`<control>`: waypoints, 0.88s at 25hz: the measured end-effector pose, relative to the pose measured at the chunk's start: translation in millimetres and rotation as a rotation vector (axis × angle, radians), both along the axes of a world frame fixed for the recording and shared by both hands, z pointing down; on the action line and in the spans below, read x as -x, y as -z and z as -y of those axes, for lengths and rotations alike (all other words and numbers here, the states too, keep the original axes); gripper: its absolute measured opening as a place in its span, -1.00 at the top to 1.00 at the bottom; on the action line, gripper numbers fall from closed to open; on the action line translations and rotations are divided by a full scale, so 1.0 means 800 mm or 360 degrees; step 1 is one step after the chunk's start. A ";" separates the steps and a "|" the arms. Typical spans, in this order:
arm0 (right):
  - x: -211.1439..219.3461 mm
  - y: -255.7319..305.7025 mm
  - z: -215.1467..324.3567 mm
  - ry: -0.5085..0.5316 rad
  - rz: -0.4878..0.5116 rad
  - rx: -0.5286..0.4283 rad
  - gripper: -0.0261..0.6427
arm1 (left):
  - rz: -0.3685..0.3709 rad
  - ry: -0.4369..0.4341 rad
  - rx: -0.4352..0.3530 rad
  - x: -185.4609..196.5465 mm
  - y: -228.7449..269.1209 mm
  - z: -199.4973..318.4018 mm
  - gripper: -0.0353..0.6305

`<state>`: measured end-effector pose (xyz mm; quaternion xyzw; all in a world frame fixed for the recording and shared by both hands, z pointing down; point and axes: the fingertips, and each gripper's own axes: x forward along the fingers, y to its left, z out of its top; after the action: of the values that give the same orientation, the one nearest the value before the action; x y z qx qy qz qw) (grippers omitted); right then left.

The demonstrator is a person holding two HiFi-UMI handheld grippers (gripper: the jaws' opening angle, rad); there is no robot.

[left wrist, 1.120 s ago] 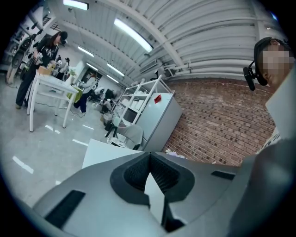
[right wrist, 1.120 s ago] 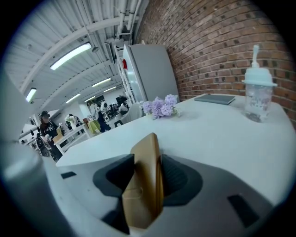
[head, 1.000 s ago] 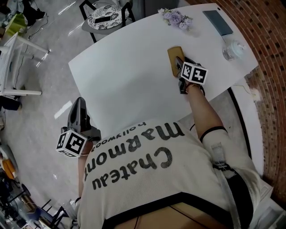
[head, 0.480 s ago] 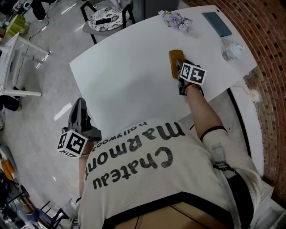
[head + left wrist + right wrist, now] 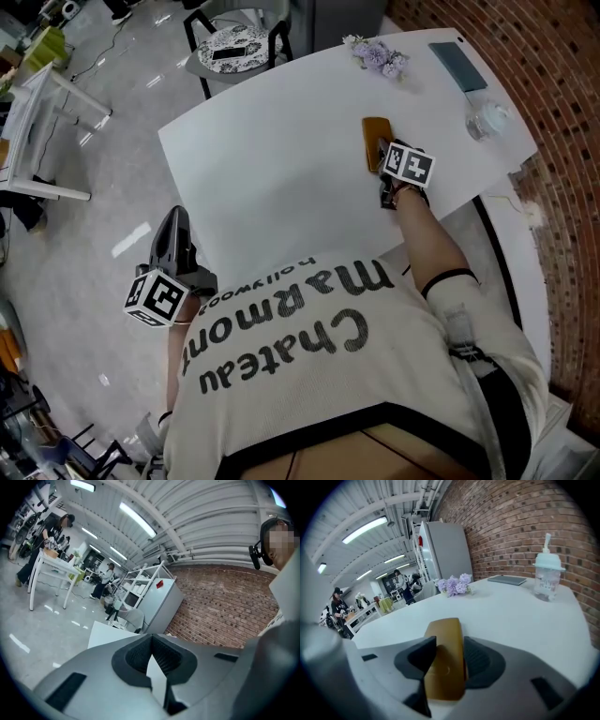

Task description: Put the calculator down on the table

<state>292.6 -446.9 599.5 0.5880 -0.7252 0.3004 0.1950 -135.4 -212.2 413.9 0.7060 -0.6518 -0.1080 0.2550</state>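
An ochre calculator [image 5: 376, 139] lies flat on the white table [image 5: 281, 159], towards its right side. My right gripper [image 5: 382, 157] reaches over the near edge and has the calculator's near end between its jaws. In the right gripper view the calculator [image 5: 446, 630] fills the gap, both dark pads lie against its sides, and the jaws are closing a little. My left gripper [image 5: 175, 216] hangs off the table's left near corner, over the floor. Its jaws [image 5: 151, 637] meet at the tips with nothing in them.
Purple flowers [image 5: 378, 56], a dark flat book [image 5: 458, 66] and a lidded clear cup [image 5: 487, 120] stand at the table's far right. A chair with a patterned seat [image 5: 234, 42] is beyond the far edge. A brick wall [image 5: 562, 141] runs along the right.
The head view has shifted slightly, so the table sits a bit lower right in the picture. Both grippers and the calculator keep their places.
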 end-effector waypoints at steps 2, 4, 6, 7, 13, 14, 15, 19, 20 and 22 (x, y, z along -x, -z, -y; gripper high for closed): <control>-0.002 0.003 -0.013 -0.0028 -0.0007 -0.0004 0.36 | -0.0012 -0.0019 -0.0009 0.001 -0.002 -0.005 0.88; -0.003 0.006 -0.031 -0.0057 0.0002 -0.0012 0.34 | -0.0021 -0.0040 -0.0007 0.000 -0.006 -0.009 0.88; -0.005 0.007 -0.057 -0.0091 0.0025 -0.0002 0.34 | -0.0019 -0.0074 0.0011 -0.005 -0.009 -0.014 0.88; -0.006 0.007 -0.072 -0.0110 0.0035 0.0009 0.34 | -0.0020 -0.0100 0.0014 -0.008 -0.009 -0.015 0.88; 0.002 0.011 -0.163 -0.0264 0.0112 0.0092 0.40 | -0.0042 -0.0317 -0.0005 -0.033 -0.001 -0.017 0.88; 0.006 0.015 -0.178 -0.0286 0.0126 0.0092 0.44 | -0.0045 -0.0356 -0.0010 -0.036 0.001 -0.019 0.88; 0.012 0.020 -0.193 -0.0308 0.0148 0.0091 0.48 | -0.0051 -0.0393 -0.0019 -0.038 0.003 -0.021 0.88; 0.051 0.064 -0.236 -0.0353 0.0380 0.0010 0.67 | -0.0081 -0.0524 -0.0073 -0.044 0.017 -0.029 0.88; 0.065 0.076 -0.246 -0.0344 0.0450 -0.0006 0.68 | -0.0088 -0.0555 -0.0085 -0.044 0.019 -0.032 0.88; 0.095 0.098 -0.268 -0.0327 0.0584 -0.0029 0.73 | -0.0090 -0.0615 -0.0089 -0.042 0.021 -0.042 0.88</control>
<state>216.8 -232.8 521.1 0.5960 -0.6876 0.4142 0.0226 -101.6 -178.3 396.7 0.8215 -0.4934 -0.0948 0.2695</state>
